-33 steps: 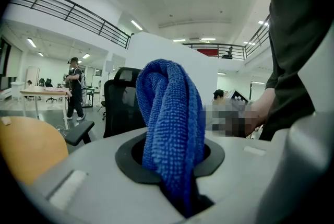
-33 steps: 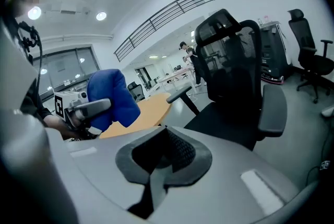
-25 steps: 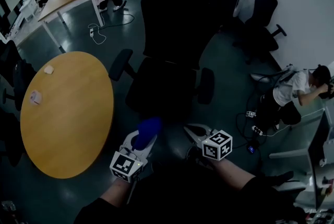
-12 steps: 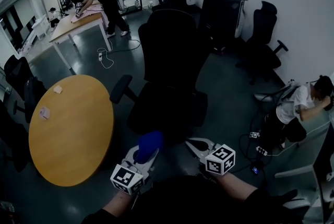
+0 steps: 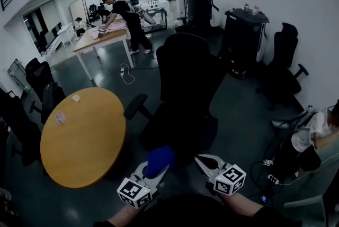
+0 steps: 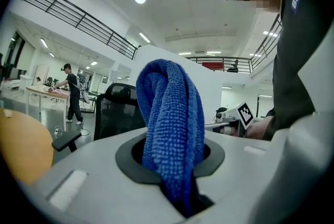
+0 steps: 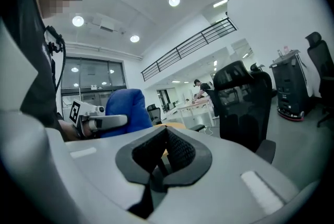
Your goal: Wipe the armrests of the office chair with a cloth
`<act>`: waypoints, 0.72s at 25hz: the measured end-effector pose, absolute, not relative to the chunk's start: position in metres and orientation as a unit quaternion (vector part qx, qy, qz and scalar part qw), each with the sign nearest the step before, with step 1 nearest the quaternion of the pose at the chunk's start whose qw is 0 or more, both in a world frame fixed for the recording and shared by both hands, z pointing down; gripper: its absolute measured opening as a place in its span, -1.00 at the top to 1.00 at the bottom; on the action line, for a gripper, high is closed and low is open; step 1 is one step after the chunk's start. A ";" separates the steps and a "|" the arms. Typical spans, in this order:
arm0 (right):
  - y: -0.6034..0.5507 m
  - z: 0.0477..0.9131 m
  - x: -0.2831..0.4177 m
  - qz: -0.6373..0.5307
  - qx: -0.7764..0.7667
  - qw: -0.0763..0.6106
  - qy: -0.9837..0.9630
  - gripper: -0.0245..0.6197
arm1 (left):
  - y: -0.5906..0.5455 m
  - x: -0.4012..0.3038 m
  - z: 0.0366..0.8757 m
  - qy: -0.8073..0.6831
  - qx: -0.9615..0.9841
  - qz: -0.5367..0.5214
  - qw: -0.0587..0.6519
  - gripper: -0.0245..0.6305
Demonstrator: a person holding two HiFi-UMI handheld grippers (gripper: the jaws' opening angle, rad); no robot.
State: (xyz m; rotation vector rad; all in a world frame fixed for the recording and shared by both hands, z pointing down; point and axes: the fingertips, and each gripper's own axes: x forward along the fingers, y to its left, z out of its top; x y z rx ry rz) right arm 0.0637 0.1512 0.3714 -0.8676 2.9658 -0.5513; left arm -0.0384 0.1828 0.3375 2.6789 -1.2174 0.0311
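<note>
My left gripper [image 5: 152, 169] is closed on the blue cloth [image 6: 172, 129]. The cloth stands up between the two jaws as a folded bunch, on the near side of the office chair [image 5: 185, 88], in front of its seat and not touching it. I judge the cloth to be light, soft and a little fluffy, like microfibre. It will bend and press flat against a surface, and it cannot break. It can slide out of the jaws if it catches, so the hold should be low on the bunch, with the loose top left free as the wiping part.

My right gripper [image 5: 203, 160] is just beside the left one, also on the near side of the chair. Its jaws are pressed together with nothing between them.

One armrest [image 5: 136, 106] sticks out at the left of the chair and is easy to see. The other one is lost against the dark seat, so I cannot place it. I think the armrest pads are firm and smooth, and the chair may turn or roll under pressure.

The floor [image 5: 249, 115] around the chair is dark and shiny. A round wooden tabletop [image 5: 79, 136] is left of the chair, more black chairs are to its right, and a person [image 5: 124, 14] leans over a long table far behind it.
</note>
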 end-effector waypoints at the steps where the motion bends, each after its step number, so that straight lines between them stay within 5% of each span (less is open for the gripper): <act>1: 0.152 0.365 0.063 -0.166 -0.274 0.006 0.947 0.91 | 0.184 -0.037 0.335 -0.412 0.906 0.010 0.100 0.60; 18: 0.188 0.335 0.027 -0.093 -0.250 0.004 0.964 0.91 | 0.203 -0.021 0.317 -0.398 0.913 0.003 0.086 0.59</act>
